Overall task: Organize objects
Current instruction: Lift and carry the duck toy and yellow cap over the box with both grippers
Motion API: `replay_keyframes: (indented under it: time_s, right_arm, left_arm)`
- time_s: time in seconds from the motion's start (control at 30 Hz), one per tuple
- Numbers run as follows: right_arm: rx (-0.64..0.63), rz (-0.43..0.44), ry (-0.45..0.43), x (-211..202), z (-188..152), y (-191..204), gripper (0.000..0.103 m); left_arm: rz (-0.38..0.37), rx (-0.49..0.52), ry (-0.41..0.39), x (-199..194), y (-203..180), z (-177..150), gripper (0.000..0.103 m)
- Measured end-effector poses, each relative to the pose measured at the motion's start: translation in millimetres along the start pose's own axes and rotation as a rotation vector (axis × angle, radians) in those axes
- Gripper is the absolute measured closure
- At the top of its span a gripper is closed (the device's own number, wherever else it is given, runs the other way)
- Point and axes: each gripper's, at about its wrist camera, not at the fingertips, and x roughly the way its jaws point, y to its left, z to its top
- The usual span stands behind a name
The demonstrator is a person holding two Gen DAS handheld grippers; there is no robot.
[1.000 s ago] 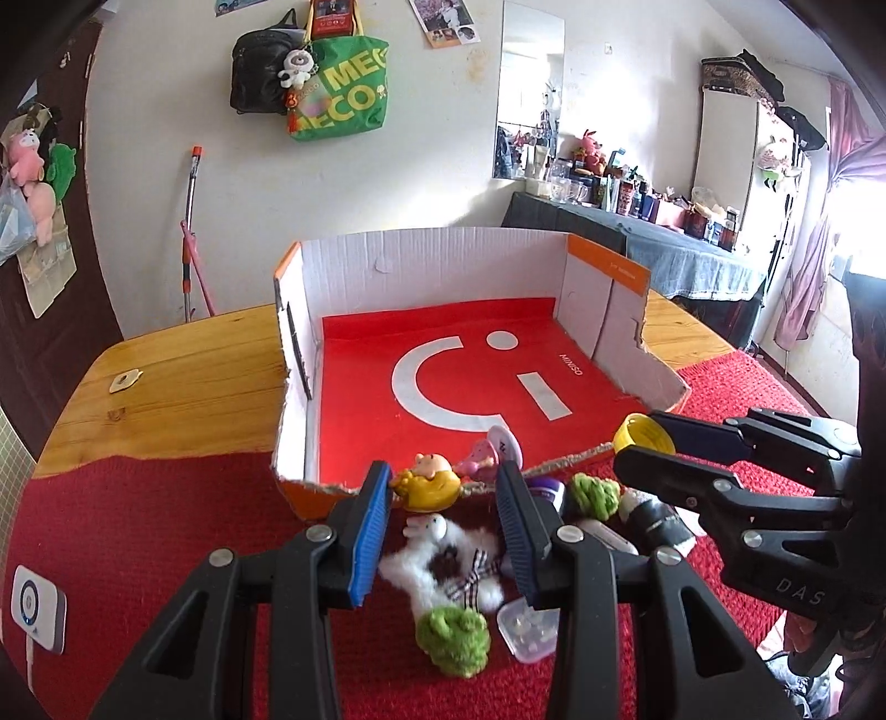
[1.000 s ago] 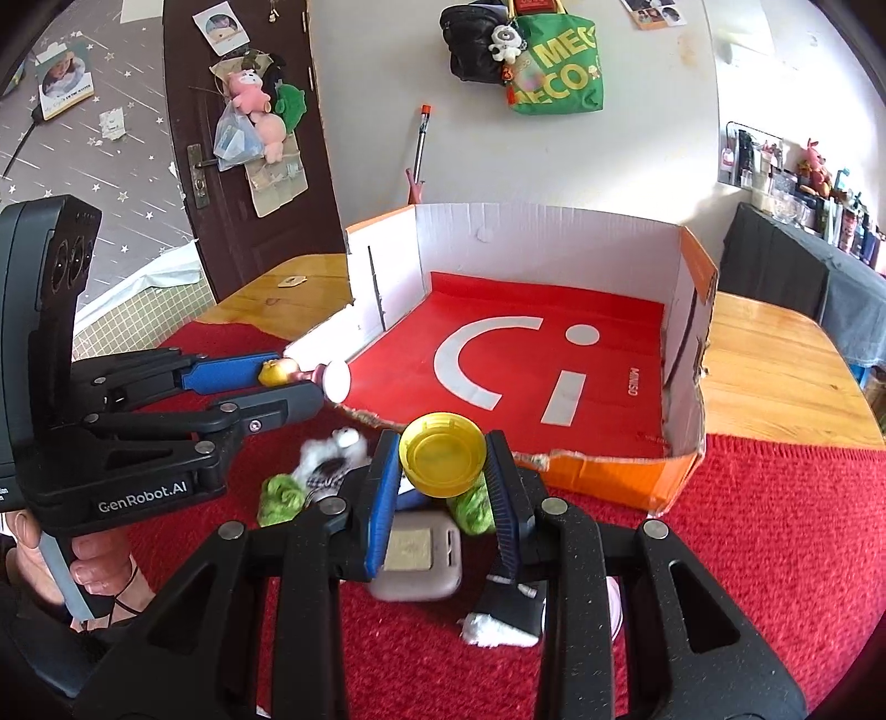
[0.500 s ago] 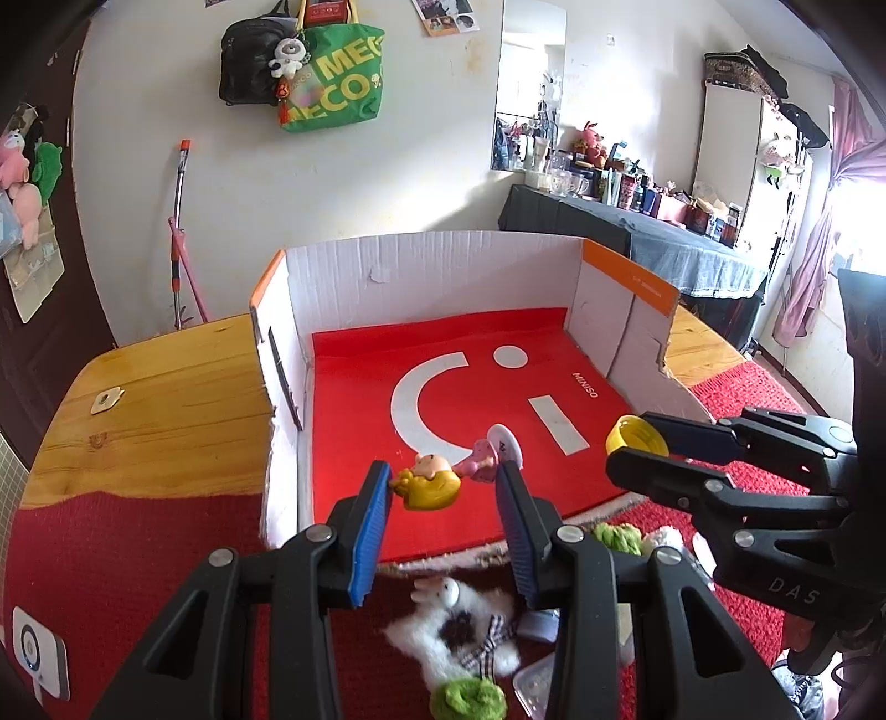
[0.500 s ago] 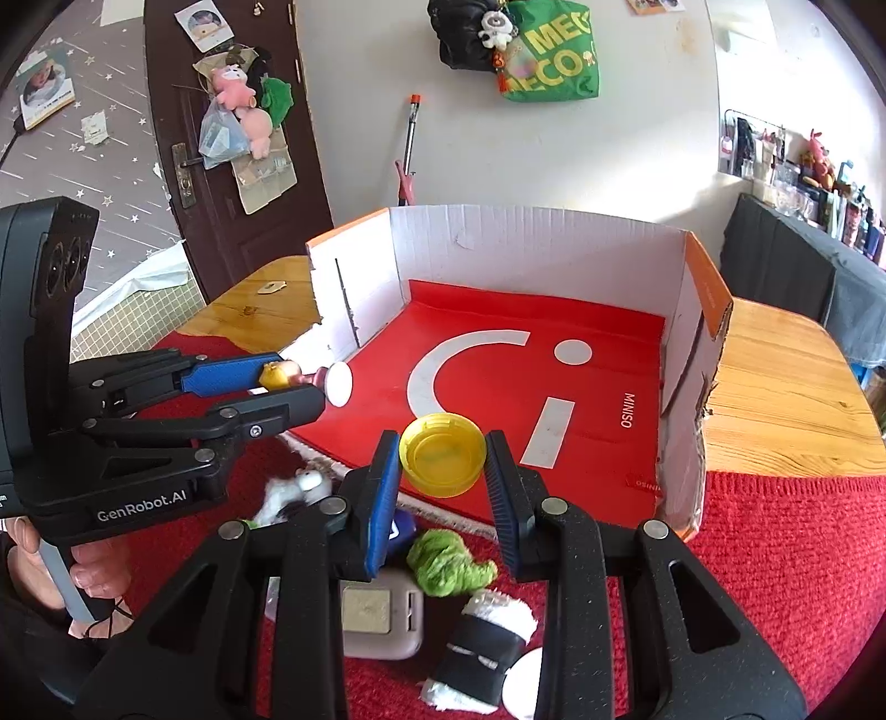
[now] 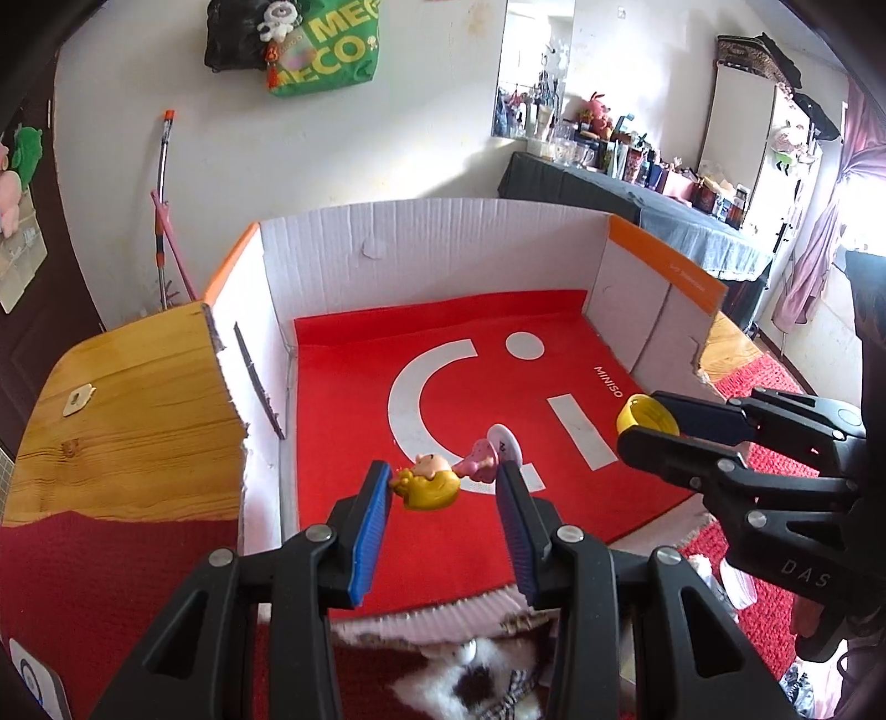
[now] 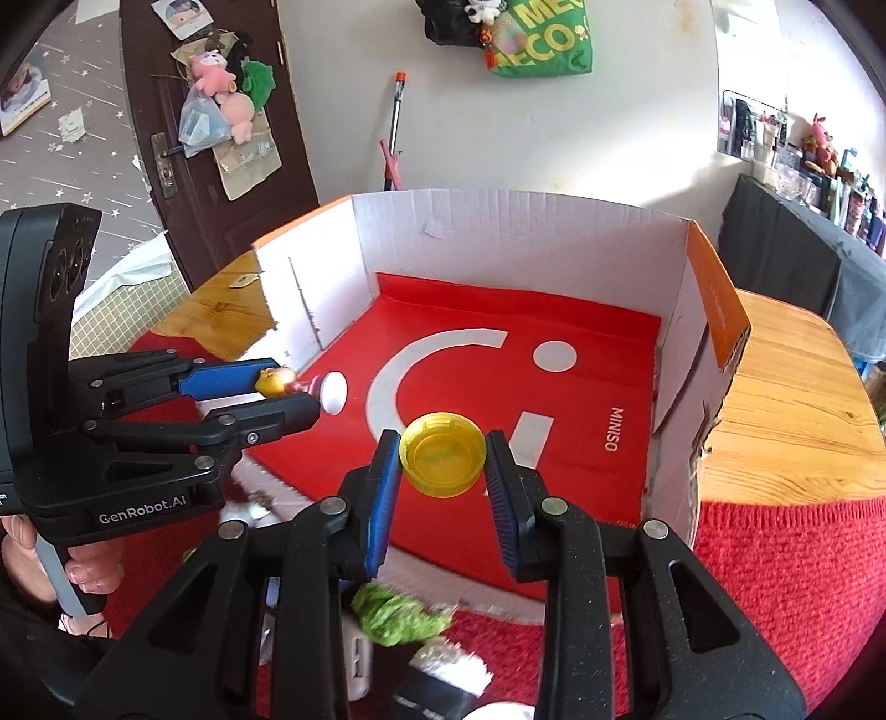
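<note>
Wooden table (image 5: pixel 127 421), part covered by red knit cloth (image 6: pixel 786 559); on it an open cardboard box (image 5: pixel 437 260), white walls, orange edges, red floor with white mark and "MINISO" printed. Left gripper (image 5: pixel 446 501): blue pads closed on a small yellow-and-pink figurine (image 5: pixel 429 487) with white disc base, held above the box floor. Right gripper (image 6: pixel 443 462): clamped on a yellow plastic cap (image 6: pixel 443 462) (hollow side showing), also over the box. Gripper bodies read "GenRobot.AI" and "DAS". Green wall bag (image 6: pixel 545 41) lettered "MEG / ECO".
</note>
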Motion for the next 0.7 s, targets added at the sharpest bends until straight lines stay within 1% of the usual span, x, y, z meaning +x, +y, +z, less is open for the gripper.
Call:
replay_keyframes:
  time_s: [0.27,0.7]
  right_arm:
    - [0.009,-0.016,0.052,23.1,7.2,-9.8,0.074]
    - [0.031,-0.036,0.112,48.2,11.1,-23.7,0.074]
  left_arm:
    - [-0.010,-0.005,0.042,22.7,8.2,11.8,0.062]
    - [-0.035,-0.016,0.131,58.3,14.6,15.1,0.062]
